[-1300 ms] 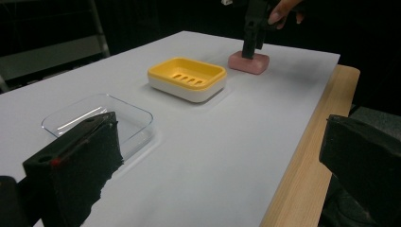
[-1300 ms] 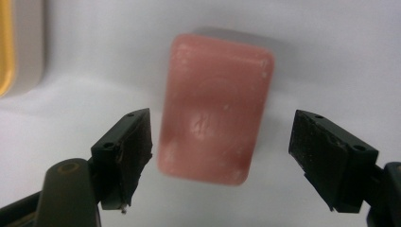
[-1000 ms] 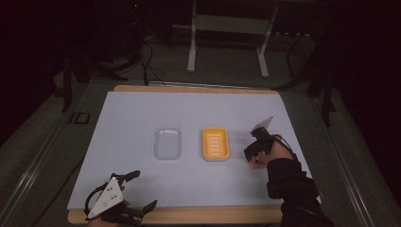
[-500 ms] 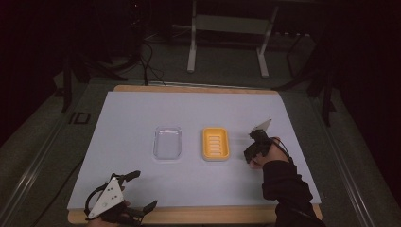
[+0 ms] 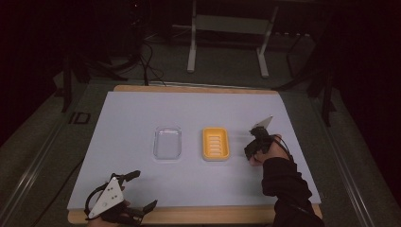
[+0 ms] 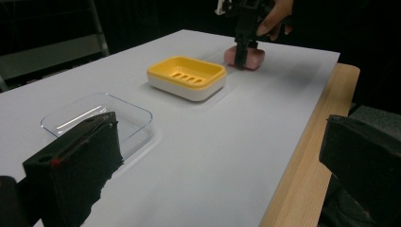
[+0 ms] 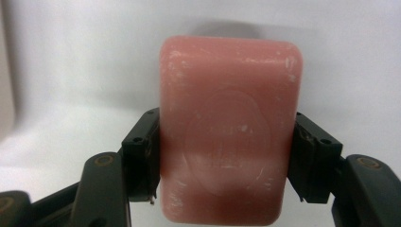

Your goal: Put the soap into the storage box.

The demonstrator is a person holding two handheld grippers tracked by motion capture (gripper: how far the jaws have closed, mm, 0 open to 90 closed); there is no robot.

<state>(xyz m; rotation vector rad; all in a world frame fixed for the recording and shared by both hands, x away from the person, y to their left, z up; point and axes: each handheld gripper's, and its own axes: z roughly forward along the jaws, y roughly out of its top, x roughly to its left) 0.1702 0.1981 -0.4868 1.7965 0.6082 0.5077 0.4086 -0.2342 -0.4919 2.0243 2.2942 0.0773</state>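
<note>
Pink soap bar (image 7: pixel 230 130) lies flat on the white mat (image 5: pixel 189 118), just right of the yellow soap dish (image 5: pixel 215 144), w/ the right gripper (image 7: pixel 227 161) pointing down at it, jaws pressed against both long sides & gripping it. Clear plastic tray (image 5: pixel 167 143) sits just left of the dish, the two apart. Left gripper (image 5: pixel 135 191) rests at the near-left corner by the wooden table edge (image 6: pixel 302 161), well away from everything, jaws spread wide, nothing between them.
</note>
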